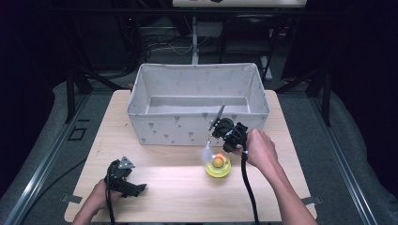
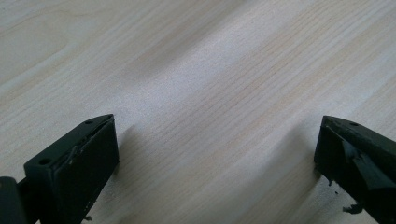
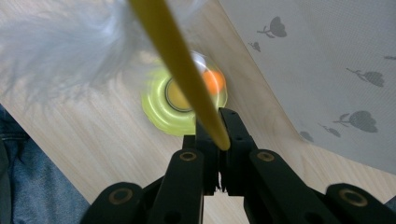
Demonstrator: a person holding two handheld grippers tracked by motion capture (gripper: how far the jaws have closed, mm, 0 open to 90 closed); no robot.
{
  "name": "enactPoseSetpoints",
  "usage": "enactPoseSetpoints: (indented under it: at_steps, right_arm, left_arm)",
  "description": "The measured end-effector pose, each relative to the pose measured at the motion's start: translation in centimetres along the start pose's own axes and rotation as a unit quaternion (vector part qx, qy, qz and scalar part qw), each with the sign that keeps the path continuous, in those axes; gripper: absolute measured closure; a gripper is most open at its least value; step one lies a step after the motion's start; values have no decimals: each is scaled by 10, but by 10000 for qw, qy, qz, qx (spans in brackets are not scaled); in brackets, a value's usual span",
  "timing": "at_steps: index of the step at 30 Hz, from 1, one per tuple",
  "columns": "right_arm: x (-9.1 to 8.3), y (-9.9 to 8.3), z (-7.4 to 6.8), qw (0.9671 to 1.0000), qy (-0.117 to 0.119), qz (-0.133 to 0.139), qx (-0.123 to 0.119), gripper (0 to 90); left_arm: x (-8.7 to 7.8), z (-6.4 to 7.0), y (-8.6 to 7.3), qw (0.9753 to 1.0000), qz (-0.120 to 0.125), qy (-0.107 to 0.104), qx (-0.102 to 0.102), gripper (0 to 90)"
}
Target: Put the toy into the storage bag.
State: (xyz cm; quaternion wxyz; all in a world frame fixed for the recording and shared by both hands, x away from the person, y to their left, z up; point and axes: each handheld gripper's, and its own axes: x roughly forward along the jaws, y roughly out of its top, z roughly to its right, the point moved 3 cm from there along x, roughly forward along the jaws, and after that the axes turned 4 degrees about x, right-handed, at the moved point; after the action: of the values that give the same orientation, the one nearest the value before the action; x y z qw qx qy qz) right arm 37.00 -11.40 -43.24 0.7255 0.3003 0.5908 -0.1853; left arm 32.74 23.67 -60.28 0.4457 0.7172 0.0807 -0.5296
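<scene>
Right gripper view: my right gripper (image 3: 219, 128) jaws pinching yellow feather stick (image 3: 180, 65) above green toy (image 3: 184, 100); left gripper (image 2: 217, 161) jaws spread, idle near tabletop (image 1: 187, 192) front-left corner; fabric bin (image 1: 197, 105) empty, so nothing stowed yet, I'd guess.

The table (image 1: 169, 183) was pale wood with a fine grain. The fabric bin (image 1: 164, 126) was light grey, printed with small darker plant shapes. The round toy base (image 3: 161, 112) was lime yellow, its ball (image 3: 214, 80) orange, its wand (image 3: 177, 65) yellow with a white feather (image 3: 56, 51). Both grippers' jaws were black.

Pale wooden counter (image 1: 155, 187), brightly lit from above; grey floor (image 1: 28, 154) with metal rails (image 1: 42, 164) either side; dark surroundings beyond; black frame legs and cables (image 1: 159, 44) behind.
</scene>
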Motion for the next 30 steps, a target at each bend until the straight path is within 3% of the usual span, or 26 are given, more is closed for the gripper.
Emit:
enactPoseSetpoints:
  at_steps: [12, 21, 30]
  right_arm:
    - [-12, 3, 3, 10000, -54, -21, 51, 877]
    - [-26, 6, 4, 9997, -241, -77, -9, 877]
    - [-37, 9, 6, 9997, -231, -47, -23, 877]
  left_arm:
    - [0, 0, 0, 10000, 7, -7, 12, 0]
    - [0, 0, 0, 10000, 16, -7, 3, 0]
    - [0, 0, 0, 10000, 19, -7, 2, 0]
